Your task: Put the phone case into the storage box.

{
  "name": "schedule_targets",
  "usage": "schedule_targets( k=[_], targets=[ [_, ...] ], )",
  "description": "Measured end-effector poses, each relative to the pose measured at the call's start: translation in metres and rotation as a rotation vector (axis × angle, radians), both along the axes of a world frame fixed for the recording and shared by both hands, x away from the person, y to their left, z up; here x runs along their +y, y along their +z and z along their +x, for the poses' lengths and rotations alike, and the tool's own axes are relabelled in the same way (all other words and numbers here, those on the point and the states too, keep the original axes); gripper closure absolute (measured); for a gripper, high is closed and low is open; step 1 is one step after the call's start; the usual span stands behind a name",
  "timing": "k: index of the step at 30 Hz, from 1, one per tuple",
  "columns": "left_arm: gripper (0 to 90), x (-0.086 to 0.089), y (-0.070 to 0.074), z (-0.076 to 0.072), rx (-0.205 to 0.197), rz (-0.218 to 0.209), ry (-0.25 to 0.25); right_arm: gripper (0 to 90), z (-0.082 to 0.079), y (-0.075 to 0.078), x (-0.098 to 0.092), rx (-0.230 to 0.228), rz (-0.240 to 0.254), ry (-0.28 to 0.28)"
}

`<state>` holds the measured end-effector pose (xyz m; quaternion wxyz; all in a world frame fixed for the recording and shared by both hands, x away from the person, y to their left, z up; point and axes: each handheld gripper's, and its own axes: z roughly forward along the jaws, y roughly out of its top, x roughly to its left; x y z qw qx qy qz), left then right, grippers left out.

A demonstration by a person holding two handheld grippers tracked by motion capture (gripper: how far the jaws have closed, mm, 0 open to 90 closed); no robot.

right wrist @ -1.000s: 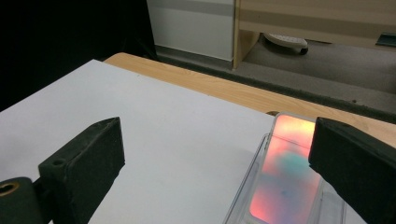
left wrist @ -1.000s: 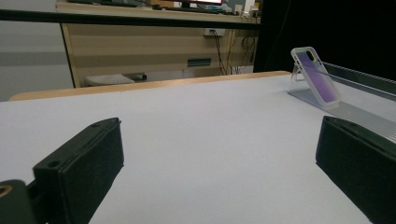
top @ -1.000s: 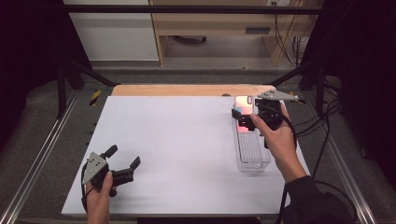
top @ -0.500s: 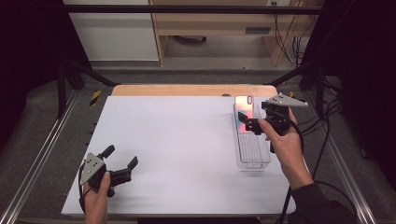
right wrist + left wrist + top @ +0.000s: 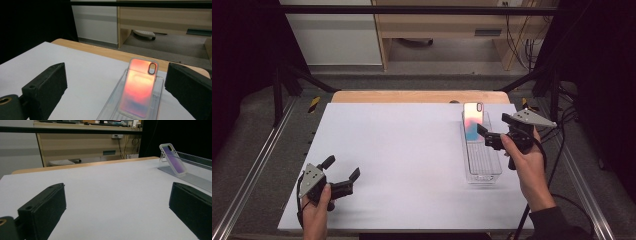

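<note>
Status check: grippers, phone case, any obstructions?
Left gripper open, idle near table's front edge. Right gripper open beside phone case, which leans in clear tray. Nothing in the way.

free: table [image 5: 412, 150] centre and left bare | obstacle: tray [image 5: 482, 172] with leaning case [image 5: 472, 121], far right

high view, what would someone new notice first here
The iridescent pink-to-blue phone case leans tilted at the far end of the clear ribbed plastic tray on the right of the white table. The right gripper hangs open just beside it, over the tray. The left gripper sits open at the near left corner, far from both.
</note>
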<state>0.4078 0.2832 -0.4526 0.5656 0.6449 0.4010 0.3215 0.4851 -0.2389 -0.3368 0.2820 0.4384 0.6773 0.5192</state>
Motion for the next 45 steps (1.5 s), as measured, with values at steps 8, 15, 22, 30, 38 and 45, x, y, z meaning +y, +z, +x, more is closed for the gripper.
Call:
schedule_targets(
  k=[8,15,22,30,38,45],
  targets=[
    [0.6,0.001,0.001,-0.001,-0.001,0.005,0.004,4.4,-0.01,-0.003,-0.015,-0.033,0.012,-0.022],
    [0.6,0.003,0.002,-0.002,-0.005,0.004,0.008,4.4,-0.016,-0.005,-0.024,-0.048,0.022,-0.037],
    [0.5,0.006,0.003,-0.003,-0.007,0.0,0.013,4.3,-0.023,-0.01,-0.034,-0.062,0.039,-0.054],
    [0.5,0.006,0.004,-0.005,-0.009,0.007,0.009,4.4,-0.029,-0.017,-0.045,-0.066,0.052,-0.074],
    [0.6,0.004,0.004,-0.006,-0.008,0.013,0.001,4.4,-0.037,-0.027,-0.055,-0.087,0.051,-0.087],
    [0.5,0.002,0.003,-0.007,-0.007,0.021,-0.004,4.4,-0.045,-0.041,-0.064,-0.096,0.048,-0.097]
  ],
)
